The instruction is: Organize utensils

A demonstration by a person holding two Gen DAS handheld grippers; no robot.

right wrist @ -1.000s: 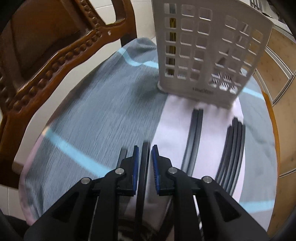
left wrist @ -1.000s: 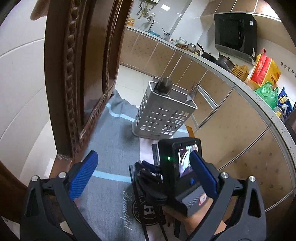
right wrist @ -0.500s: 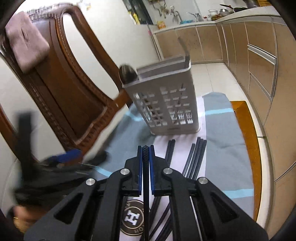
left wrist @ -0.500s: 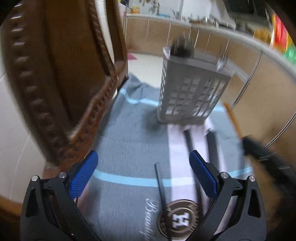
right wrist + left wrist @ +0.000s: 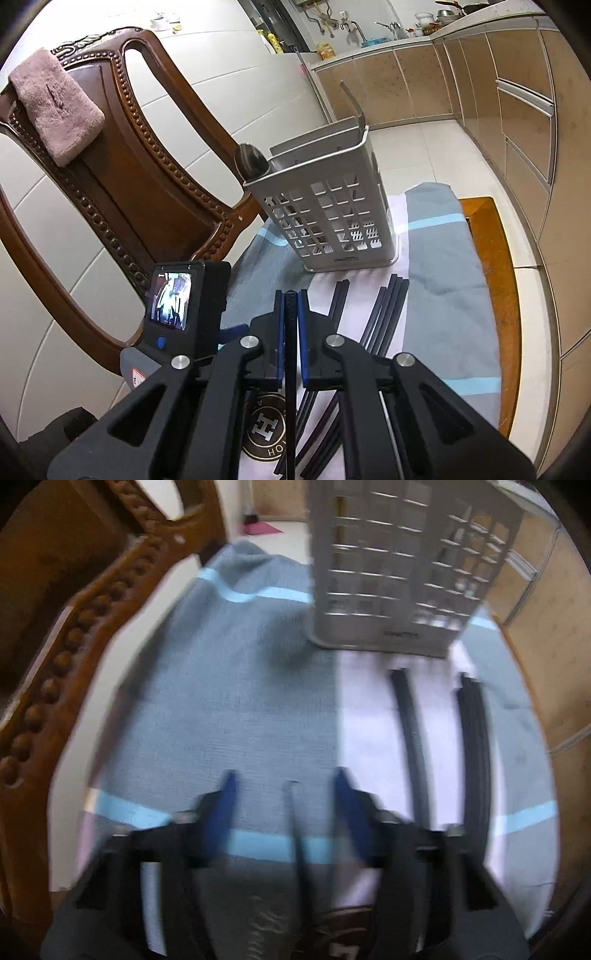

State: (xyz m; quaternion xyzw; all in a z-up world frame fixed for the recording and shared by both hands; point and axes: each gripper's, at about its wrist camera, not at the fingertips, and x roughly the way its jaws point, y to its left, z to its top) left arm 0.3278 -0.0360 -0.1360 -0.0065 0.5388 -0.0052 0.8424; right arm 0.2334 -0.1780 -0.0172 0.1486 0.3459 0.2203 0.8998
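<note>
1. In the right wrist view, the right gripper [image 5: 291,295] sits at lower centre, its blue pads pressed together on 1 black chopstick [image 5: 290,373] that runs straight down between them to the bottom edge.
2. The grey perforated utensil caddy [image 5: 332,221] stands upright just above that gripper's tips, on the far part of the cloth [image 5: 443,295]. A dark spoon [image 5: 250,160] pokes out of its upper left corner, and a metal handle [image 5: 354,107] rises from its upper right corner.
3. Loose black chopsticks lie on the white stripe of the cloth below the caddy: a pair [image 5: 340,299] just right of the gripper's tips and a bundle of about 4 [image 5: 388,310] further right. More ends fan out at the bottom centre, across a round logo [image 5: 264,428].
4. The left gripper's camera body [image 5: 177,306] shows at centre left of the right wrist view, in front of the carved wooden chair [image 5: 147,184]. A pink towel [image 5: 55,107] hangs over the chair back at upper left.
5. In the blurred left wrist view, the left gripper [image 5: 284,779] fills the lower centre, pointing down at the cloth [image 5: 240,683]. Its jaws are closing, with a single thin dark chopstick [image 5: 295,823] between the blue pads; neither pad visibly touches it.
6. In this view the caddy [image 5: 406,572] stands at upper right, and 2 dark groups of chopsticks [image 5: 413,738] [image 5: 476,746] lie below it on the white stripe.
7. Kitchen cabinets [image 5: 517,92] line the right side.
</note>
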